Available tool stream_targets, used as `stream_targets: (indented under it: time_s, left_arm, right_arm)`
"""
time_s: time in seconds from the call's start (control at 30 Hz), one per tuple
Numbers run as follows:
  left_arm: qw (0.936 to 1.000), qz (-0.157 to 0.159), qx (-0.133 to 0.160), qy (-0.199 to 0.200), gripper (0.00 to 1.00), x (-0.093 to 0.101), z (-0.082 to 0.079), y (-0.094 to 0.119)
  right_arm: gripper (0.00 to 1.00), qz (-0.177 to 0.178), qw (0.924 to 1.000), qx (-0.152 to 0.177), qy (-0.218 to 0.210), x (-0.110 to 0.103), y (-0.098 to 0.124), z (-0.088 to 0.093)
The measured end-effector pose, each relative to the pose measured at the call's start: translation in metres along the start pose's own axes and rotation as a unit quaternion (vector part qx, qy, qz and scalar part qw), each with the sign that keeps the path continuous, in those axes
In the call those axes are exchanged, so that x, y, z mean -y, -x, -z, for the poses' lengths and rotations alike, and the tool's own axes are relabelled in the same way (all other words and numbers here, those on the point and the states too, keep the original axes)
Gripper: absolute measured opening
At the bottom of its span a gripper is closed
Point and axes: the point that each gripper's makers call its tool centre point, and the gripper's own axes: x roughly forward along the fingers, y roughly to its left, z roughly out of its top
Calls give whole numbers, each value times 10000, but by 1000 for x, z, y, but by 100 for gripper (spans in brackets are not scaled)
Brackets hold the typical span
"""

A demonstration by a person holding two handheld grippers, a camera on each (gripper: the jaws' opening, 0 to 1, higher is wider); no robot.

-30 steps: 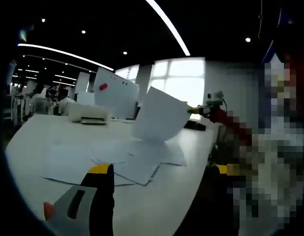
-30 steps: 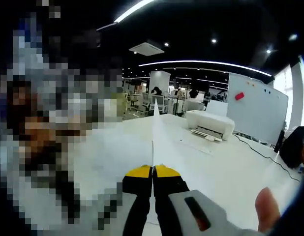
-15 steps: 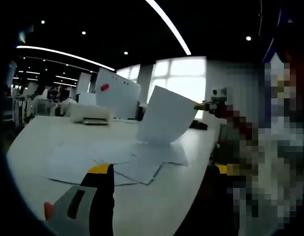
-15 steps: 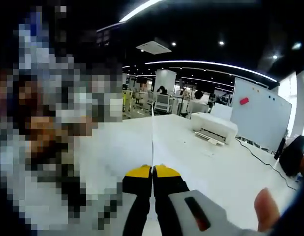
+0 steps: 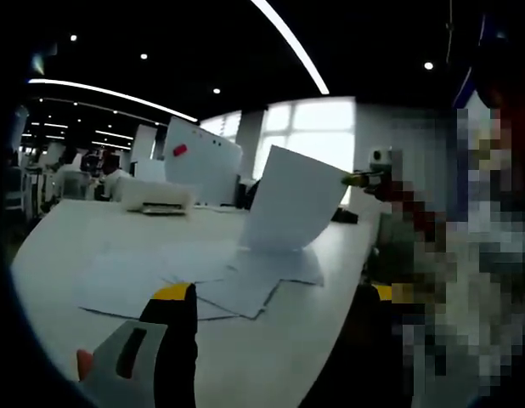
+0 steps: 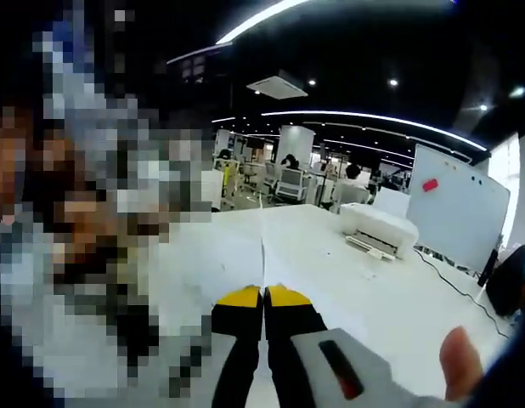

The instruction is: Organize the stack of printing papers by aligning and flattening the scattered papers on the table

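Raised slightly since the earlier frame: single sheet (image 5: 290, 211), clamped edge-on between closed jaws of right gripper (image 6: 263, 294), above scattered papers (image 5: 194, 276) on table (image 5: 305, 340); left gripper (image 5: 275, 293) jaws apart, empty

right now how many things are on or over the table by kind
sheet of paper held up: 1
loose sheets lying flat: several, overlapping, number unclear
printer: 1
whiteboard: 1
total: 3 plus the flat sheets
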Motion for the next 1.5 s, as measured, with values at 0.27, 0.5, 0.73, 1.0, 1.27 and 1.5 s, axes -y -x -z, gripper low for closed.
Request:
stream_targets:
  time_s: [0.27,0.5,0.73,1.0,1.27,1.5]
  left_arm:
    - [9999,-27,151,-37,85,1,-8,4]
    - [9999,1,136,-12,85,1,-5,1]
    - [9999,13,165,-18,85,3,-6,-1]
    - [9999,25,139,-19,85,3,-4,-2]
    - [9999,77,127,-67,85,5,-12,-9]
    - [9994,217,181,-206,86,8,-32,-20]
  right_arm:
    - [0,-207,9990,263,-311,-7,9,-19]
    - [0,-460,9967,455,-487,-18,14,-36]
    - [0,-572,9970,316,-415,-27,14,-42]
    - [0,-673,9970,282,-274,-37,12,-49]
    - [0,-942,9952,194,-206,-44,14,-52]
    - [0,-1141,9934,86,15,-72,10,-53]
